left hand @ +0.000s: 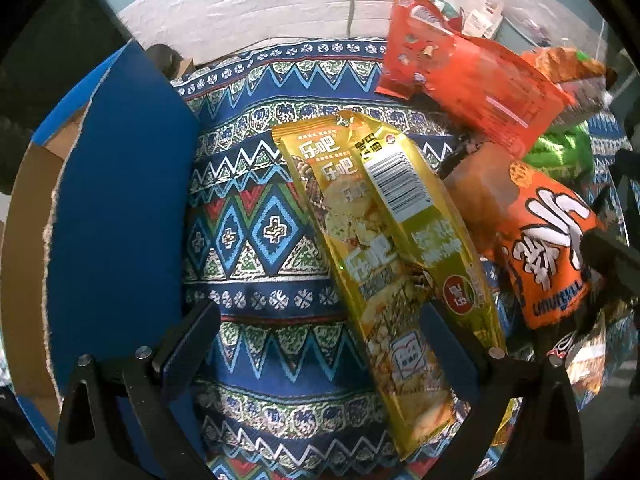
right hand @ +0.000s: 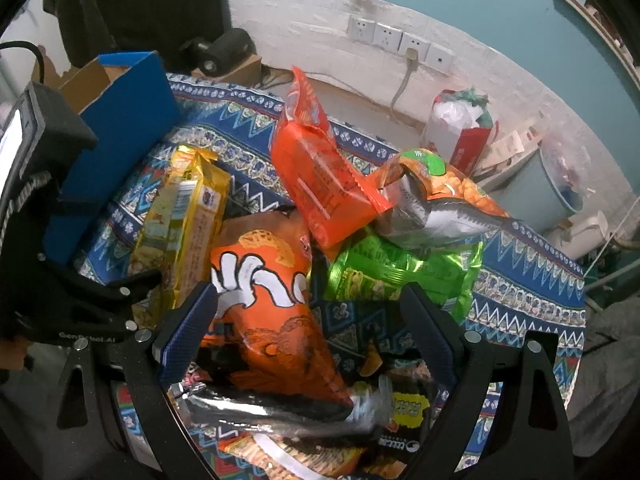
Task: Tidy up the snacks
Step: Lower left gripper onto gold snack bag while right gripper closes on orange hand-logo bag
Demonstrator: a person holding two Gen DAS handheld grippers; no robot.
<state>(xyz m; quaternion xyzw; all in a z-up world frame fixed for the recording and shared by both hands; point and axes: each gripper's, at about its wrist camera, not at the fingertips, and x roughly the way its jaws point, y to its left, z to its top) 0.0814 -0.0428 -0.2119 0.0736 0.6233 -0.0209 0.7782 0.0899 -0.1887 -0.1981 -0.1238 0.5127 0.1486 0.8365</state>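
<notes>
Both pairs of fingers spread wide over snack packets, grasping nothing.

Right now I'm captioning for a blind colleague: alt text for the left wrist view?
The open left gripper hovers over a long yellow snack pack lying on a patterned cloth. A blue cardboard box stands left; orange bags pile right.

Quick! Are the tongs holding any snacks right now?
Left tongs: open, holding nothing.
Right tongs: open, holding nothing.
</notes>
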